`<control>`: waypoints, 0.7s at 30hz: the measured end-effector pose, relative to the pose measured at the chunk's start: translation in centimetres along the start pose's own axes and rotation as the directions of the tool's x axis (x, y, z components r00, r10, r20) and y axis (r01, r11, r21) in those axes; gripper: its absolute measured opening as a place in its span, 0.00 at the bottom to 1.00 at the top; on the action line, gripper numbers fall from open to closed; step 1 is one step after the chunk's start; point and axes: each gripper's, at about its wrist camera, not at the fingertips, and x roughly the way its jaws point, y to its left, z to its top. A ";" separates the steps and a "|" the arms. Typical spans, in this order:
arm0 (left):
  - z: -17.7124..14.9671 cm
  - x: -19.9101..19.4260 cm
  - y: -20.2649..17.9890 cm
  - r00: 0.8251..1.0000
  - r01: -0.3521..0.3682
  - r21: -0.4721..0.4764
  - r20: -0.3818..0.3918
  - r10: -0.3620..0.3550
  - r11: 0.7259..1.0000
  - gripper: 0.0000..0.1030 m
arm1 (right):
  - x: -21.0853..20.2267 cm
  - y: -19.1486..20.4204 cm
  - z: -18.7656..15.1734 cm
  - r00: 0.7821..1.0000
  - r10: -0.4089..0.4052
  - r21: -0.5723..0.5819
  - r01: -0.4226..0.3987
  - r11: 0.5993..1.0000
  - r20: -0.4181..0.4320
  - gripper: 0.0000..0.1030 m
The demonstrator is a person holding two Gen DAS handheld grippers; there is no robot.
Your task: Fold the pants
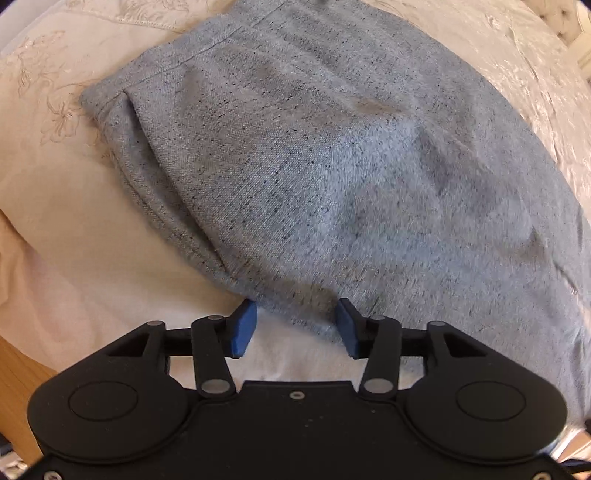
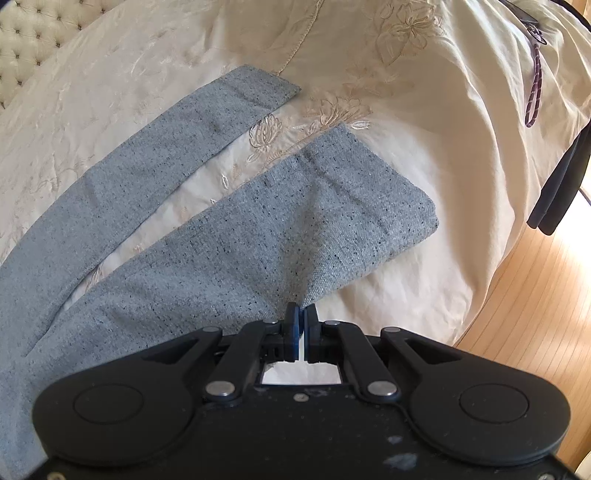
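Note:
Grey speckled pants [image 1: 314, 166] lie spread on a cream embroidered bedspread [image 1: 74, 229]. In the left wrist view the waist end fills the frame. My left gripper [image 1: 295, 326] stands open over the pants' near edge; cloth lies between its blue pads [image 1: 242, 328] without being pinched. In the right wrist view the two legs run away from me: the far leg [image 2: 147, 147] lies flat, and the near leg [image 2: 295, 221] is drawn up into a ridge. My right gripper [image 2: 301, 317] is shut on the near leg's edge close to the hem.
The bedspread [image 2: 424, 184] drops off at the right to a wooden floor [image 2: 535, 314]. A dark garment [image 2: 561, 184] hangs at the right edge, with a purple cord [image 2: 535, 92] above it. A tufted headboard [image 2: 33, 33] shows at the far left.

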 end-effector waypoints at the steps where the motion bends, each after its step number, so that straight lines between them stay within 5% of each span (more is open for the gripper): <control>1: 0.3 0.3 0.1 1.000 0.011 -0.026 0.002 -0.011 1.000 0.55 | 0.0 0.0 0.0 1.000 0.000 0.001 0.000 1.000 0.000 0.03; 6: 1.8 2.4 0.6 0.998 0.053 -0.184 -0.023 -0.058 0.981 0.64 | 0.0 0.2 0.1 1.000 -0.006 -0.011 0.006 1.000 -0.003 0.03; 7: 1.9 2.6 0.5 0.999 0.041 -0.202 -0.018 -0.045 0.979 0.61 | 0.1 0.3 0.1 1.000 -0.007 -0.013 0.007 1.000 -0.003 0.03; 9: 2.2 2.2 0.0 1.000 -0.028 -0.191 0.000 0.028 0.981 0.20 | 0.2 0.3 0.1 1.000 -0.009 -0.015 0.009 1.000 -0.003 0.03; 15: 0.9 -3.6 -1.3 0.992 -0.043 -0.096 0.115 0.054 0.994 0.11 | -0.7 0.5 -0.2 1.000 -0.011 -0.048 0.012 0.999 0.016 0.03; 21: -1.6 -3.4 1.5 0.995 -0.092 -0.100 0.032 0.095 0.991 0.11 | -1.2 -1.4 -2.3 0.999 -0.032 -0.018 0.032 0.999 -0.021 0.03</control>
